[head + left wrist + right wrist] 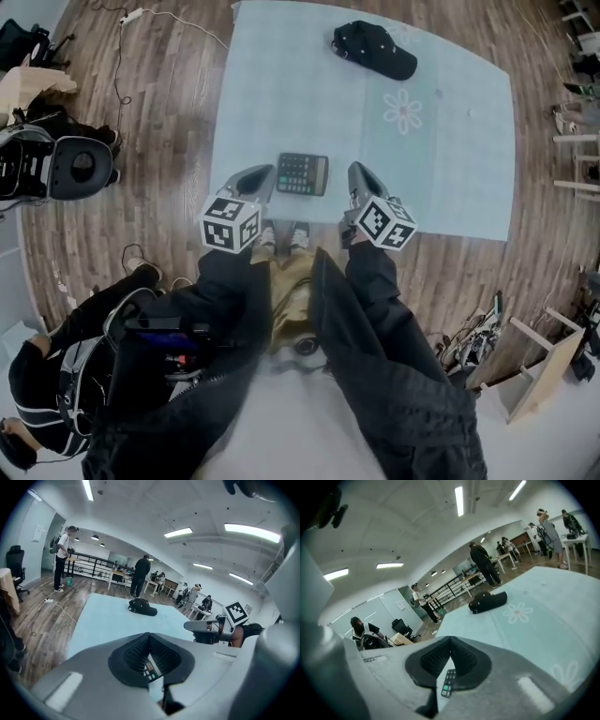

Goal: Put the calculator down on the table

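A dark calculator [302, 173] lies flat on the light blue table [281, 94] near its front edge, keys up. My left gripper [261, 176] sits just left of it and my right gripper [357, 175] just right of it. Both are shut and hold nothing. In the left gripper view a strip of the calculator [152, 667] shows through the gap behind the closed tips [150, 634]. The right gripper view shows the calculator [448, 682] the same way below that gripper's tips [451, 639]. The right gripper [211, 626] also appears in the left gripper view.
A black cap [373, 49] lies at the table's far side, beyond a flower print [403, 111]. Office chairs [66, 164] and a cable [122, 56] are on the wood floor to the left. A seated person [56, 375] is at lower left. Several people [140, 576] stand beyond the table.
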The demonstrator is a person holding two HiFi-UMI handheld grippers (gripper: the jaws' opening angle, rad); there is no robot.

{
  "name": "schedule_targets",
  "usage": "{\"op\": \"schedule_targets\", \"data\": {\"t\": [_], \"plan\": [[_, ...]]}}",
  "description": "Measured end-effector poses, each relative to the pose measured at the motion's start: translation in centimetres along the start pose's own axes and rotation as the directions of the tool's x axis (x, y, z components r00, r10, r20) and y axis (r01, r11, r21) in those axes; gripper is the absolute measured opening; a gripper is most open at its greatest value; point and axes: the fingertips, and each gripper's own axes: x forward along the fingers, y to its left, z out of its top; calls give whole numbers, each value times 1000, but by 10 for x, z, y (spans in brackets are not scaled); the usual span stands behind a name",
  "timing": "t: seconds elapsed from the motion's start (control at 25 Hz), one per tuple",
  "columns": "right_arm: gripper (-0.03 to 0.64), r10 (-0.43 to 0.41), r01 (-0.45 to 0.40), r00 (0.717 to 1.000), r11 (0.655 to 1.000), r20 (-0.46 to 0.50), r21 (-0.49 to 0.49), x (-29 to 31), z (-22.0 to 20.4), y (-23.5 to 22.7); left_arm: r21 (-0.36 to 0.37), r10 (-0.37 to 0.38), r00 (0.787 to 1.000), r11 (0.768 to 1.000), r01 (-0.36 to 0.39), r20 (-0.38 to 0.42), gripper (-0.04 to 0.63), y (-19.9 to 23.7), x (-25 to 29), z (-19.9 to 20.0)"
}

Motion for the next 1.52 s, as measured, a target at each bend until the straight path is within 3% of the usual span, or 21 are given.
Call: {"op": "schedule_targets", "data": {"t": [0.28,0.48,0.64,1.12,1.4,1.52], "plan": [[-6,68,-43,986,985,150,-167,-23,72,74,102,-69,988,993,55,141,-2,-39,-21,70],[-6,133,-48,964,938,231,-342,-34,109,121,199,-115,966,978,69,233,-2,-60,-34,117],[-6,184,-67,952,904,243,-421,-44,123,145,243,-129,945,969,55,300,-2,-70,-47,145],[-6,251,-29,908,837,336,-546,-69,172,186,379,-167,891,925,-6,422,-2,-93,-66,203],[-5,291,-17,851,847,437,-531,-94,206,212,416,-176,860,908,-46,479,-2,-101,-79,229],[-5,301,-17,848,838,436,-545,-96,211,218,418,-171,857,907,-56,486,-2,-103,-81,233]]}}
